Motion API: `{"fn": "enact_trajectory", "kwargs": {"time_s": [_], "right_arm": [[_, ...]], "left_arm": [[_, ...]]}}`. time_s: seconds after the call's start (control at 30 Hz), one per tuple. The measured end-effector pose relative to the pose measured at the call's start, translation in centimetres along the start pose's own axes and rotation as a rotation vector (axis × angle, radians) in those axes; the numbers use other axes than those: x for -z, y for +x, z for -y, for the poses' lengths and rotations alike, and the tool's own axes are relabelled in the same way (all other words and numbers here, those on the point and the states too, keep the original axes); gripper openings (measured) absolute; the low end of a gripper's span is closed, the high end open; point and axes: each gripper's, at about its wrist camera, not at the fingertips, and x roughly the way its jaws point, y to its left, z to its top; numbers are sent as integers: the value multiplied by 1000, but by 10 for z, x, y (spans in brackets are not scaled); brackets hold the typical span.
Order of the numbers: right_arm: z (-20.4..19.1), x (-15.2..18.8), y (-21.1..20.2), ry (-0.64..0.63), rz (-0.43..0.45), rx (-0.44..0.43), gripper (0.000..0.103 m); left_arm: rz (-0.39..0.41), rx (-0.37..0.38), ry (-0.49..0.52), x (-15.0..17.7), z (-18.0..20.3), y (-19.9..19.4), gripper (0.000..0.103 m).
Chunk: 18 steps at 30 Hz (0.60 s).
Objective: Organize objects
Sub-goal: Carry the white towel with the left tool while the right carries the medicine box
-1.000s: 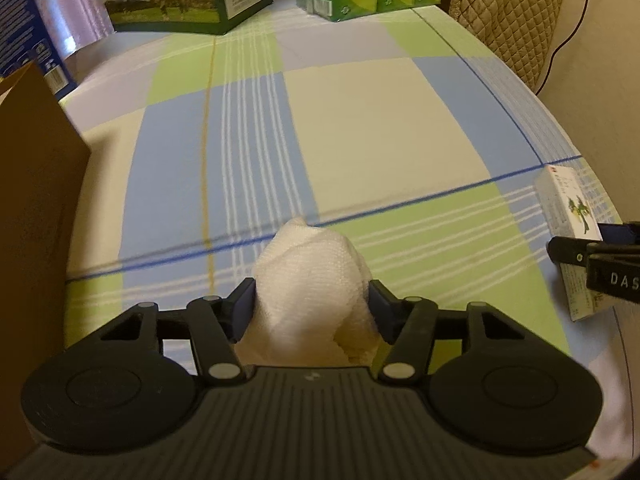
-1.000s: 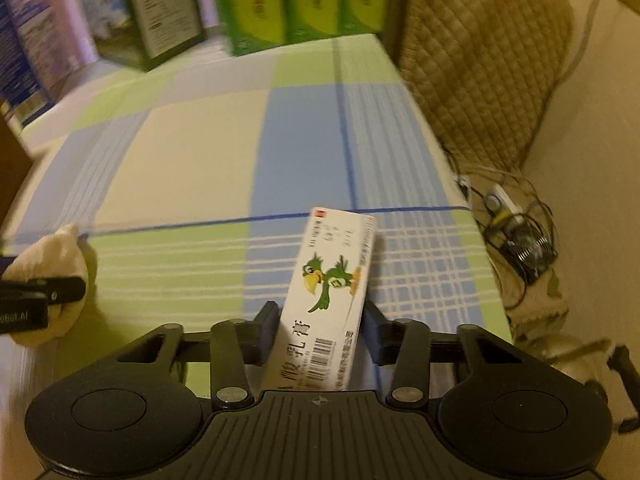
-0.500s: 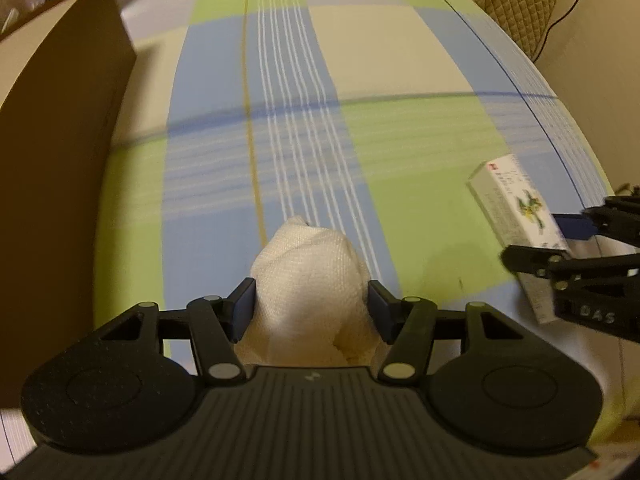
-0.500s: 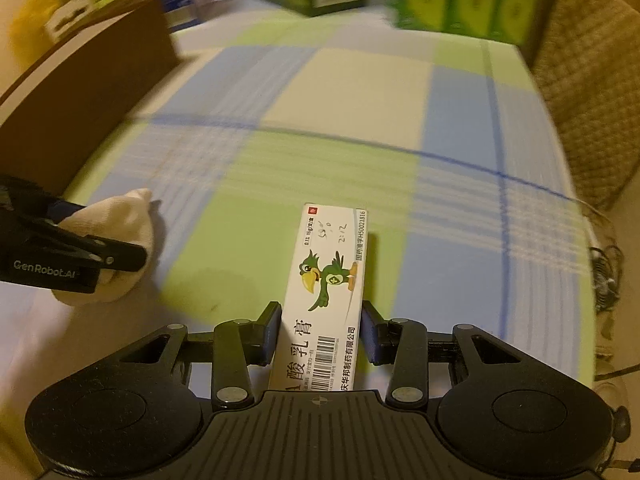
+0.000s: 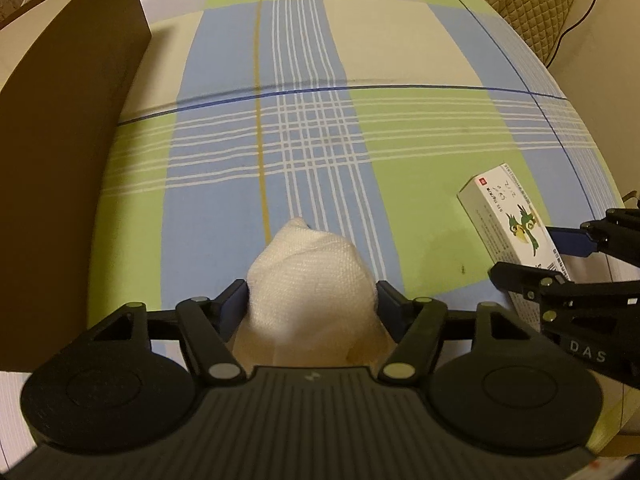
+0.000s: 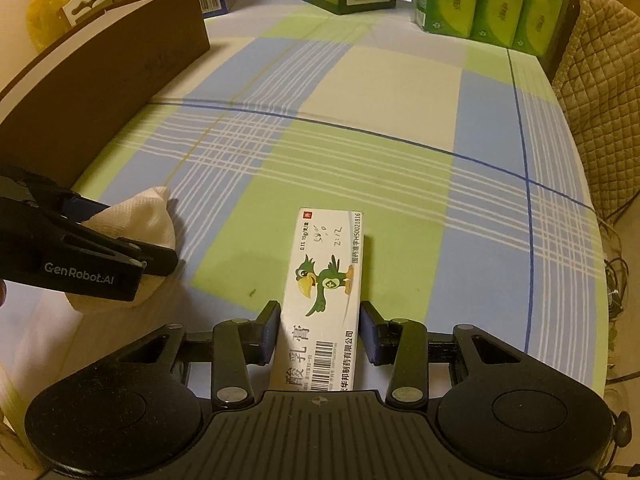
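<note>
1. Left wrist view: the left gripper point(image 5: 310, 306) has its jaws clamped on a white cloth bundle point(image 5: 310, 280), lower centre of frame.
2. Right wrist view: the right gripper point(image 6: 319, 336) grips a medicine carton point(image 6: 324, 288) at lower centre, above the checked bench point(image 6: 360, 152).
3. Step judged: carrying both items.
4. Next move likely requires reaching the brown cardboard box point(image 6: 100, 80), upper left, then releasing.

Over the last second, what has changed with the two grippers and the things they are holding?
Both grippers swung left toward the brown cardboard box, which now fills more of each view, and they have drawn closer together. Nothing was taken or let go: the left gripper stays shut on the white cloth bundle, and the right gripper stays shut on the ointment box with the green parrot.
</note>
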Motion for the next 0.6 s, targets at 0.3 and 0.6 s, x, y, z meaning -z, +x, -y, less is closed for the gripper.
{"fn": "enact_trajectory", "kwargs": {"time_s": [0.3, 0.6], "right_arm": [[-3, 3, -2, -1, -8, 3, 38], [-10, 9, -13, 11, -6, 1, 36]], "left_arm": [[17, 9, 1, 6, 0, -8, 53], [38, 32, -3, 15, -2, -27, 51]]}}
